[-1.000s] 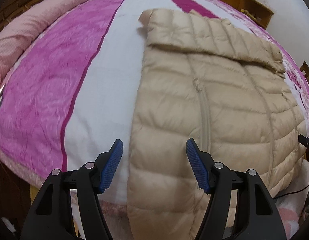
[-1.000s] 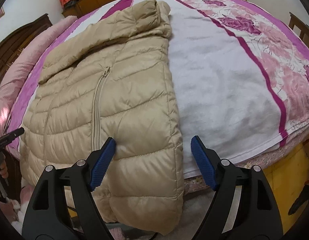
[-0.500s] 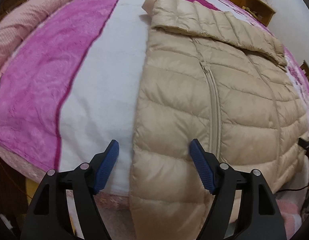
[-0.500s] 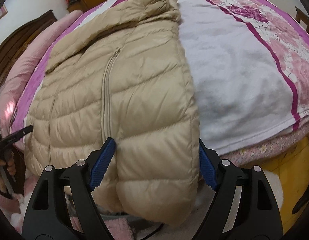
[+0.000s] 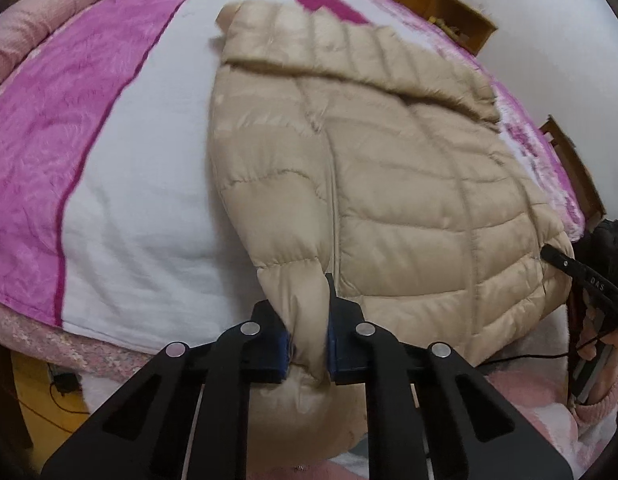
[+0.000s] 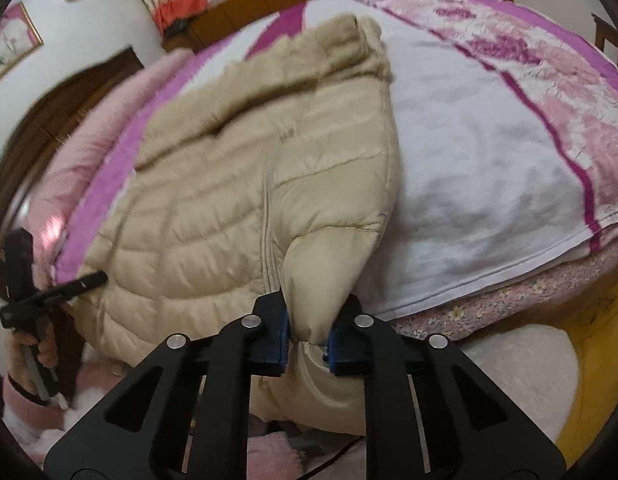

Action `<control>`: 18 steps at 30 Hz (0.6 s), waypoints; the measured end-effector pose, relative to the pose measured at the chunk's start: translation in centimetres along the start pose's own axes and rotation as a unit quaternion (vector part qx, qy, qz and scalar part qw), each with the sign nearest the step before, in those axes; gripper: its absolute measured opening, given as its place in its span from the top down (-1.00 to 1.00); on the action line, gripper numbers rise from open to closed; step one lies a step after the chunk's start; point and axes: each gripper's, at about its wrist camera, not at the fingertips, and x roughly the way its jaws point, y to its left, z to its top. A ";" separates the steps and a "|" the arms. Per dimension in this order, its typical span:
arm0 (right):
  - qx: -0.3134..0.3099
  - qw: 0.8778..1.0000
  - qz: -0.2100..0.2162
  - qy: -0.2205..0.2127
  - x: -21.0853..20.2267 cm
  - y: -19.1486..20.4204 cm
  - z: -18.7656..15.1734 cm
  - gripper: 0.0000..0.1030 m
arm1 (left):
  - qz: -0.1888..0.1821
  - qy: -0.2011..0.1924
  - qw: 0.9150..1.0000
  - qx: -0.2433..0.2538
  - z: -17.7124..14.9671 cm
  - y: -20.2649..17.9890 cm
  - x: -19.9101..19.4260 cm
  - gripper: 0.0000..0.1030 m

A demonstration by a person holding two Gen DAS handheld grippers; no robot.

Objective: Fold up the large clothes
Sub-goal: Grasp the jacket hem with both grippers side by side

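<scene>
Jacket (image 5: 409,184) flat on bed (image 5: 141,200), hem hanging off near edge, collar far. My left claw (image 5: 308,350) pinches one hem corner, right claw (image 6: 307,344) closing on the other. Long axis runs straight away from me; fold goes hem toward collar.

jacket (image 5: 389,184): beige, quilted | blanket (image 5: 61,128): magenta-white stripes, pink floral border
</scene>
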 end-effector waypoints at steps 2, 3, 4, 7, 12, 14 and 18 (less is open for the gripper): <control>-0.004 1.000 0.003 -0.016 -1.6 0.3 0.0 0.76 | -0.012 -0.008 1.000 0.002 0.1 -0.2 -1.3 0.74; -0.008 1.000 0.004 -0.022 -2.3 0.5 0.0 0.76 | -0.017 -0.014 1.000 0.004 -0.1 -0.5 -2.1 0.74; -0.012 0.999 0.007 -0.029 -3.1 0.8 -0.1 0.77 | -0.020 -0.020 1.000 0.007 -0.3 -0.8 -3.0 0.74; -0.016 0.999 0.016 -0.043 -5.0 1.8 -0.2 0.77 | -0.026 -0.038 0.999 0.016 -0.7 -1.5 -5.4 0.75; -0.017 0.998 0.028 -0.061 -7.9 2.9 -0.4 0.77 | -0.042 -0.061 0.997 0.005 -1.4 -1.4 -8.8 0.75; -0.020 0.997 0.034 -0.070 -9.2 3.4 -0.6 0.77 | -0.043 -0.065 0.997 0.010 -1.8 -1.5 -9.9 0.75; -0.031 0.994 0.040 -0.094 -11.6 4.4 -1.1 0.77 | -0.047 -0.079 0.995 0.024 -3.0 -2.4 -12.7 0.76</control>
